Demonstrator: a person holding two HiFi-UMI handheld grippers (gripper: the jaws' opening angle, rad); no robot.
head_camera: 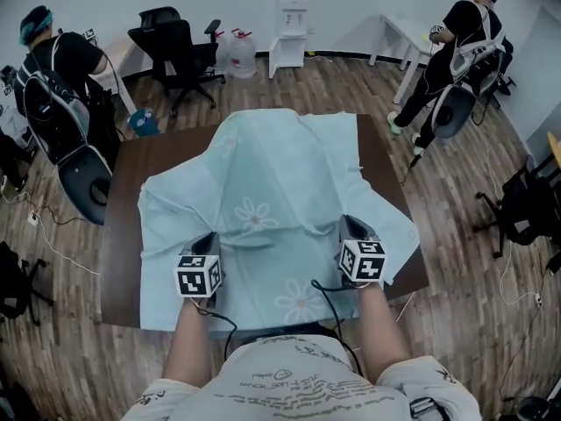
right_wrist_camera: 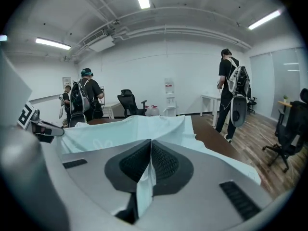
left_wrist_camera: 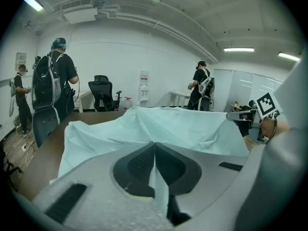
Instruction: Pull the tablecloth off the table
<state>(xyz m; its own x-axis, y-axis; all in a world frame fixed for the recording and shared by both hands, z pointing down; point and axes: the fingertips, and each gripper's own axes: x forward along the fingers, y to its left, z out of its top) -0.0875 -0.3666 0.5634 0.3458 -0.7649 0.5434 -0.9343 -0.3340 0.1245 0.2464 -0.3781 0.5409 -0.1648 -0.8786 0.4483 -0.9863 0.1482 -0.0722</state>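
A pale blue tablecloth [head_camera: 263, 182] with white flowers lies rumpled and bunched toward me on the dark brown table [head_camera: 166, 152]. My left gripper [head_camera: 209, 237] is shut on the tablecloth near its front edge, left of centre. In the left gripper view a fold of tablecloth [left_wrist_camera: 159, 186] is pinched between the dark pads [left_wrist_camera: 139, 163]. My right gripper [head_camera: 349, 223] is shut on the cloth to the right. The right gripper view shows a strip of tablecloth [right_wrist_camera: 145, 184] clamped between its pads [right_wrist_camera: 166, 163]. The far table end is bare.
A person with a backpack [head_camera: 57, 86] stands at the table's far left corner, another person [head_camera: 451, 51] at the far right. Black office chairs [head_camera: 180, 46], water jugs [head_camera: 241, 53], a water dispenser [head_camera: 292, 16] and a white desk [head_camera: 408, 38] line the back. A chair [head_camera: 526, 204] stands right.
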